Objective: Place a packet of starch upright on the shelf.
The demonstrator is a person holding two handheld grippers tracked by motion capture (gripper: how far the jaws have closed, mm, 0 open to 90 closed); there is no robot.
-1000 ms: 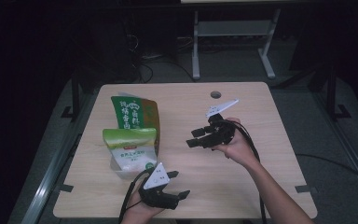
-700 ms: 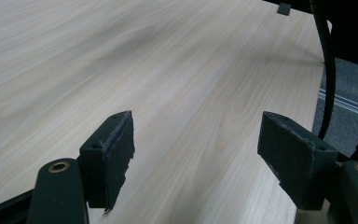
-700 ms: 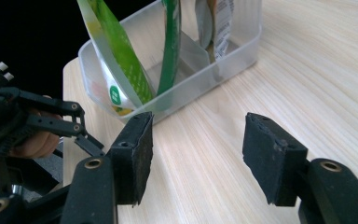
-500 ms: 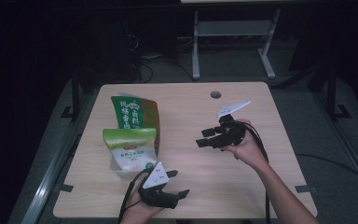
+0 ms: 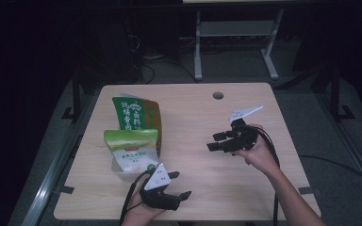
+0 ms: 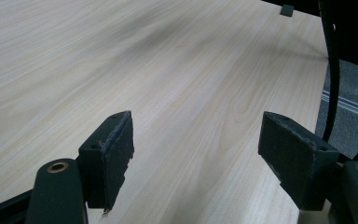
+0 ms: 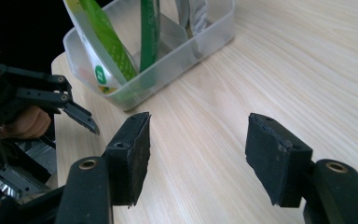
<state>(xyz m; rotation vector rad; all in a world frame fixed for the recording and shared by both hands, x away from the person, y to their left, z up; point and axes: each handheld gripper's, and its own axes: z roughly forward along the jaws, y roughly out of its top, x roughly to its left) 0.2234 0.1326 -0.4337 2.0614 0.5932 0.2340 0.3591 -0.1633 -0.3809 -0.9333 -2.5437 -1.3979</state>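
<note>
Two green-and-white pouches stand in a clear plastic bin (image 7: 135,93) at the table's left: a taller one (image 5: 134,113) behind and a bent one (image 5: 132,146) in front. My right gripper (image 5: 212,141) hovers right of centre, pointing left at the bin, well apart from it. Its jaws (image 7: 198,154) have just been opening and stand open with nothing between them. My left gripper (image 5: 181,184) rests near the front edge, just in front of the bin, open over bare wood (image 6: 196,158). The left gripper (image 7: 74,112) is also at the left of the right gripper view.
The light wooden table (image 5: 193,103) has a round cable hole (image 5: 218,95) at its back right. A black cable (image 6: 333,70) hangs past the table's edge. Dark floor and a metal stand (image 5: 235,28) lie beyond the table.
My right gripper has drifted to the right, away from the pouches, and slightly nearer the person. The left gripper has kept still.
</note>
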